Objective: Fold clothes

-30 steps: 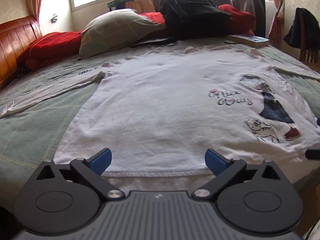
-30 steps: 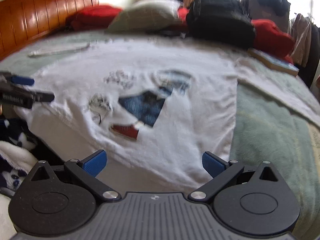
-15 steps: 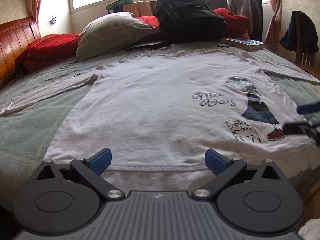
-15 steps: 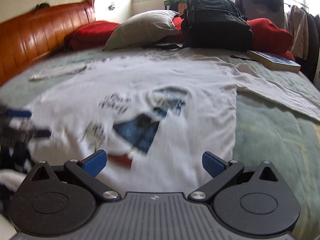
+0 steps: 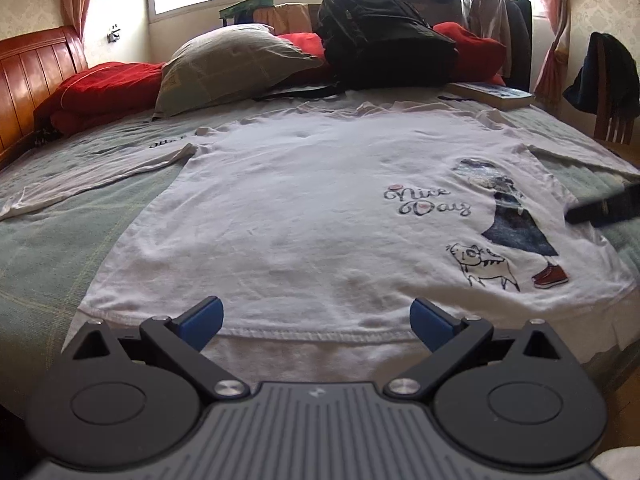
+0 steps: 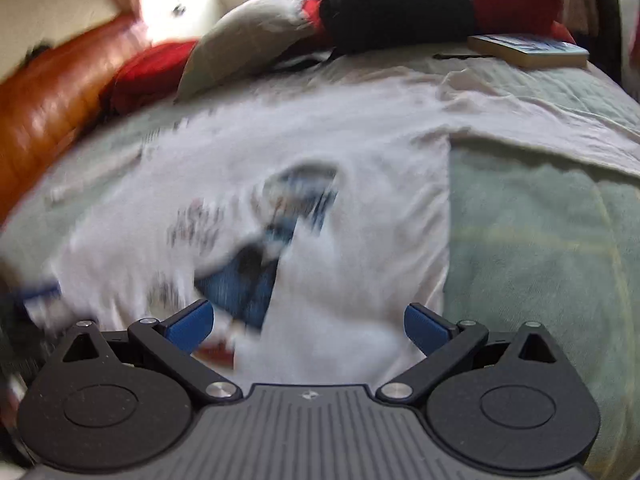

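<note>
A white long-sleeved shirt lies spread flat on the bed, with a "Nice Day" print, a girl and a cat on its right side. My left gripper is open just over the bottom hem, holding nothing. The right wrist view is blurred by motion; there the shirt fills the middle, and my right gripper is open over its lower right part, empty. The right gripper also shows as a dark bar at the right edge of the left wrist view. The left gripper appears as a blur at the far left.
The green bedspread lies under the shirt. At the head sit a pillow, red bedding, a black backpack and a book. A wooden headboard stands left; a chair with clothes stands right.
The right gripper has swung forward and rightward over the shirt, with strong blur now. The left gripper has drifted slightly left along the hem. Both stayed open.
</note>
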